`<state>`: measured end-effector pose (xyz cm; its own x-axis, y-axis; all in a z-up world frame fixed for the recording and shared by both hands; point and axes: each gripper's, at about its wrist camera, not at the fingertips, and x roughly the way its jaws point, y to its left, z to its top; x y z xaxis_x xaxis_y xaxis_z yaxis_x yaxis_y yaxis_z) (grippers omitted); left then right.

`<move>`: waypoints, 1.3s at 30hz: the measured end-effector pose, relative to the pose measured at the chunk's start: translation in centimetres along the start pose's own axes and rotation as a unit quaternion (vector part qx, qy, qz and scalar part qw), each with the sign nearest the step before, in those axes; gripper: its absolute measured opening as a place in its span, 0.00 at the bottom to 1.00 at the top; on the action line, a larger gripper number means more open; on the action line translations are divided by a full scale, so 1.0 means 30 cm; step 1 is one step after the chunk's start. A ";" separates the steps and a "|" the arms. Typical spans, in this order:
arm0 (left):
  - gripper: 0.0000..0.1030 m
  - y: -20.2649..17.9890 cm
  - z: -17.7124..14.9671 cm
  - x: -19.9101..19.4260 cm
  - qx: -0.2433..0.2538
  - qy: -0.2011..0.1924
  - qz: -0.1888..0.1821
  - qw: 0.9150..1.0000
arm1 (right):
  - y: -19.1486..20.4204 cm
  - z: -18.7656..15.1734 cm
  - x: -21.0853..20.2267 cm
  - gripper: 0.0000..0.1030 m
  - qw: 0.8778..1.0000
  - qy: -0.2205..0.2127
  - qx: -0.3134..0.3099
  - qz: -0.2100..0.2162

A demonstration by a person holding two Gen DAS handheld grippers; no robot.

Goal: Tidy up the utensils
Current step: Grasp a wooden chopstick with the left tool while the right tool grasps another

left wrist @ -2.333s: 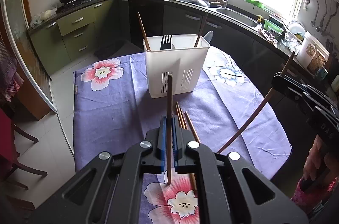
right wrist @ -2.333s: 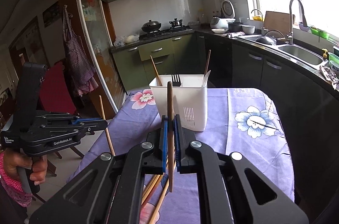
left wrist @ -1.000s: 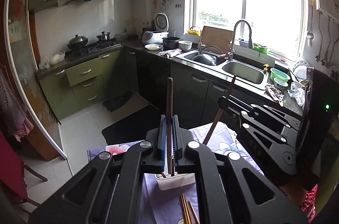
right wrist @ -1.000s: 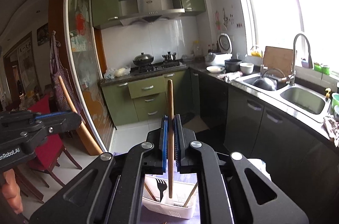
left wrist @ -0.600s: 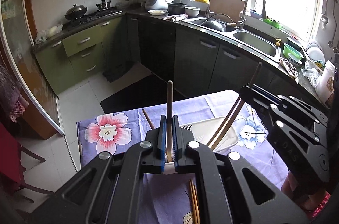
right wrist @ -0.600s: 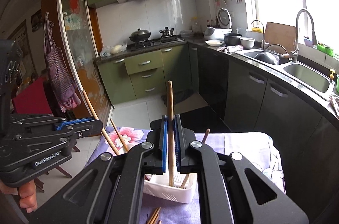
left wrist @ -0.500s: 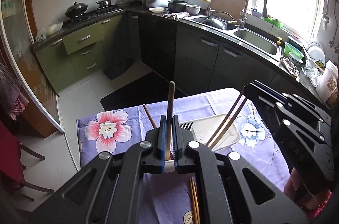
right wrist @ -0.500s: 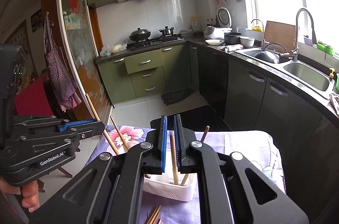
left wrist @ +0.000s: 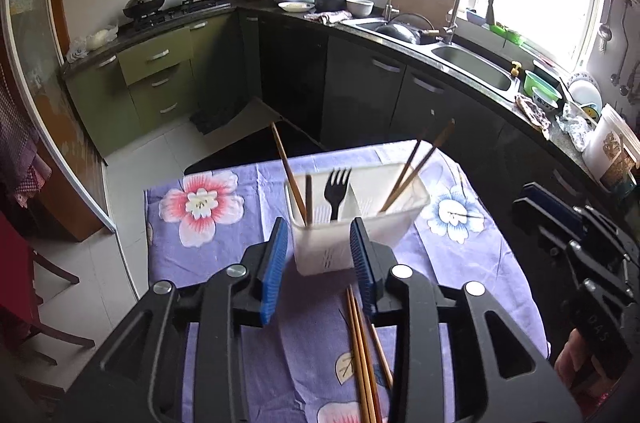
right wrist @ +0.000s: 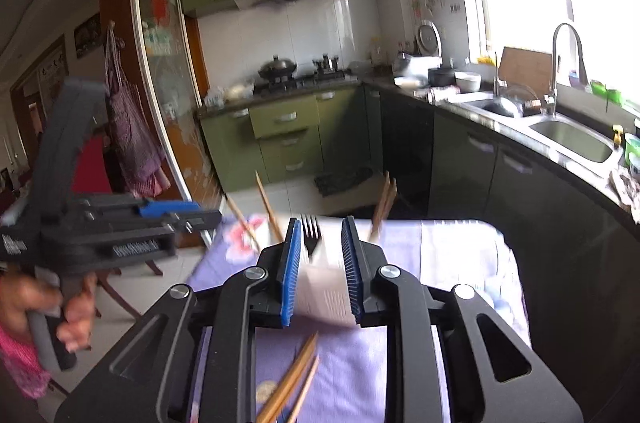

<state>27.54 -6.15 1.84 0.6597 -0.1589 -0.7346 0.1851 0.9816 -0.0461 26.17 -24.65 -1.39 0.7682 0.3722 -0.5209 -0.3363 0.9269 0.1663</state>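
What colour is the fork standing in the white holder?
Black. The fork shows best in the left wrist view, upright in the holder.

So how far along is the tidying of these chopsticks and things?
Partly done. The white holder already has four chopsticks standing in it, two at the left and two at the right, plus a black fork. Nothing is in hand: the left gripper and the right gripper are both open and empty. A few loose chopsticks on the purple tablecloth are left to collect.
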 end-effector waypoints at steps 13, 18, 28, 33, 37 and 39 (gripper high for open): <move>0.30 -0.041 -0.362 0.378 -0.021 0.162 -0.032 0.986 | -0.140 -0.379 0.227 0.21 0.989 0.134 0.048 -0.029; 0.29 -0.055 -0.398 0.484 -0.037 0.193 -0.037 0.980 | -0.139 -0.418 0.288 0.21 0.986 0.161 0.042 -0.026; 0.28 -0.083 -0.397 0.550 -0.019 0.206 -0.015 0.978 | -0.198 -0.409 0.304 0.21 0.984 0.162 0.066 -0.035; 0.28 -0.102 -0.400 0.568 -0.004 0.209 -0.004 0.978 | -0.200 -0.408 0.297 0.21 0.984 0.162 0.068 -0.033; 0.26 -0.121 -0.396 0.572 0.008 0.207 0.007 0.978 | -0.170 -0.418 0.311 0.21 0.984 0.166 0.064 -0.025; 0.13 -0.125 -0.394 0.576 0.010 0.207 0.014 0.978 | -0.157 -0.425 0.318 0.21 0.984 0.168 0.059 -0.023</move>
<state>29.64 -11.33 -18.69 0.3148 -0.0717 -0.9465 0.1880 0.9821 -0.0119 28.14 -26.06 -17.81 0.5511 0.3123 -0.7738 -0.2254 0.9486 0.2223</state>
